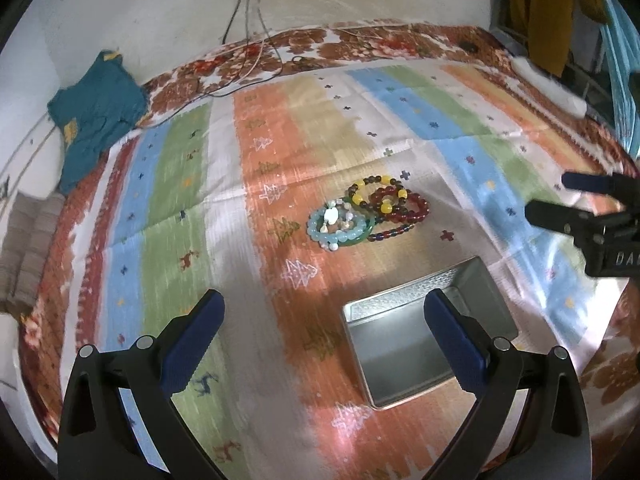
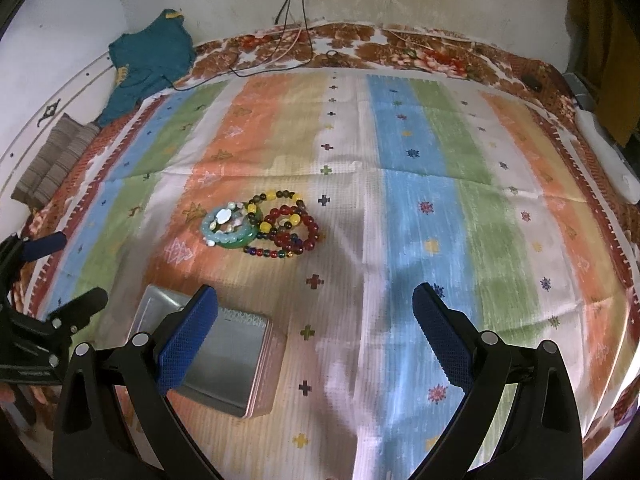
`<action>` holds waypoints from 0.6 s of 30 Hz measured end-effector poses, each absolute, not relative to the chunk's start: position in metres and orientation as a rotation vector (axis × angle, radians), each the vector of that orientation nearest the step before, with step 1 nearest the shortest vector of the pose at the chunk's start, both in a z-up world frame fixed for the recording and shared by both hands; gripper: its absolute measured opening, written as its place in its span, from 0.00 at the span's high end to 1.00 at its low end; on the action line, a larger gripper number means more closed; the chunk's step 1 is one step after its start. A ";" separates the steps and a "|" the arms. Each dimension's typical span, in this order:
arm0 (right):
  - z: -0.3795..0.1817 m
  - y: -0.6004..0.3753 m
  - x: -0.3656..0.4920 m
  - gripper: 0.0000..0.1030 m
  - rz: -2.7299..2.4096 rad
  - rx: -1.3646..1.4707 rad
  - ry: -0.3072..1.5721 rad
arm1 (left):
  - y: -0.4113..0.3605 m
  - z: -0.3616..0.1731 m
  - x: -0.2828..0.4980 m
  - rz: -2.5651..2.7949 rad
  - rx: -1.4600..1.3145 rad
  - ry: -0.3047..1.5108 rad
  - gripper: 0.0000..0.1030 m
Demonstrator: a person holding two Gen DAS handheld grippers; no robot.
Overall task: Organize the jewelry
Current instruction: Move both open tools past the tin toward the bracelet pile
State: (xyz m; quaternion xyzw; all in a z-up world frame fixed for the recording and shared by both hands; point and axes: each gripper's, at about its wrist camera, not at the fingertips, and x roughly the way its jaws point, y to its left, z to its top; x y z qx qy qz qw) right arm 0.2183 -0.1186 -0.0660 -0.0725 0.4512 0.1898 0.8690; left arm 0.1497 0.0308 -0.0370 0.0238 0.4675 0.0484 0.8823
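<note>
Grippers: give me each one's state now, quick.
Left gripper: open, holding nothing.
Right gripper: open, holding nothing.

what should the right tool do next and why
Probably move the right tool forward and left, down toward the pile of bracelets. Both tools are open and hold nothing, the bracelets lie tangled on the striped cloth, and the metal tin nearby sits open and empty. The left tool hovers by the tin.

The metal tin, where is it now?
In the right wrist view the open metal tin lies on the striped cloth, lower left, nearer the camera than the pile of bracelets.
</note>
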 end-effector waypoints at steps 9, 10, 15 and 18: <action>-0.077 -0.111 0.241 0.04 0.395 -0.150 0.979 | 0.037 -0.047 0.171 0.105 0.052 0.990 0.06; -0.077 -0.110 0.243 0.04 0.396 -0.151 0.981 | 0.039 -0.047 0.173 0.106 0.047 0.988 0.06; -0.082 -0.106 0.254 0.04 0.392 -0.154 0.992 | 0.041 -0.051 0.182 0.086 0.004 1.007 0.06; -0.085 -0.104 0.260 0.04 0.388 -0.154 1.000 | 0.040 -0.055 0.188 0.085 0.017 1.018 0.06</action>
